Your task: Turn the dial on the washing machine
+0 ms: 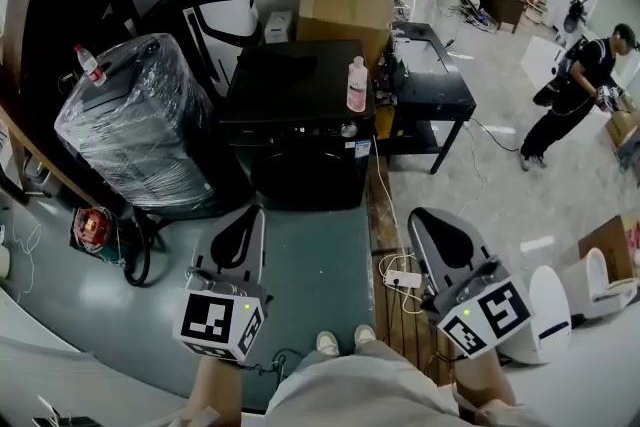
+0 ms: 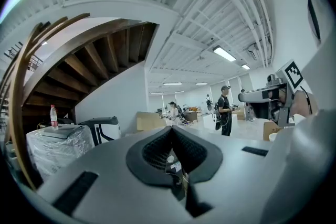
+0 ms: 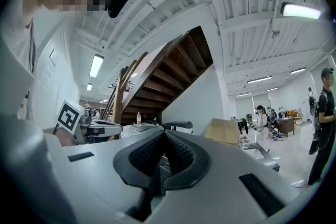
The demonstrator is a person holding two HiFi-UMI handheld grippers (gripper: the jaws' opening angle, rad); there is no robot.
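Observation:
A black washing machine [image 1: 295, 130] stands against the wall ahead of me, with a small silver dial [image 1: 348, 130] at the right end of its front panel and a pink bottle [image 1: 357, 85] on its top. My left gripper [image 1: 250, 213] is held low over the green floor, well short of the machine's front, its jaws shut with nothing between them [image 2: 172, 131]. My right gripper [image 1: 425, 215] hangs to the right, near the wooden strip, also shut and empty [image 3: 165, 135]. Neither touches the machine.
A plastic-wrapped appliance [image 1: 135, 125] with a bottle on it stands left of the washer. Cardboard boxes [image 1: 340, 0] sit behind it, and a black table [image 1: 430, 80] to its right. A white power strip [image 1: 403, 278] with cables lies by my feet. A person [image 1: 585, 85] walks at the right.

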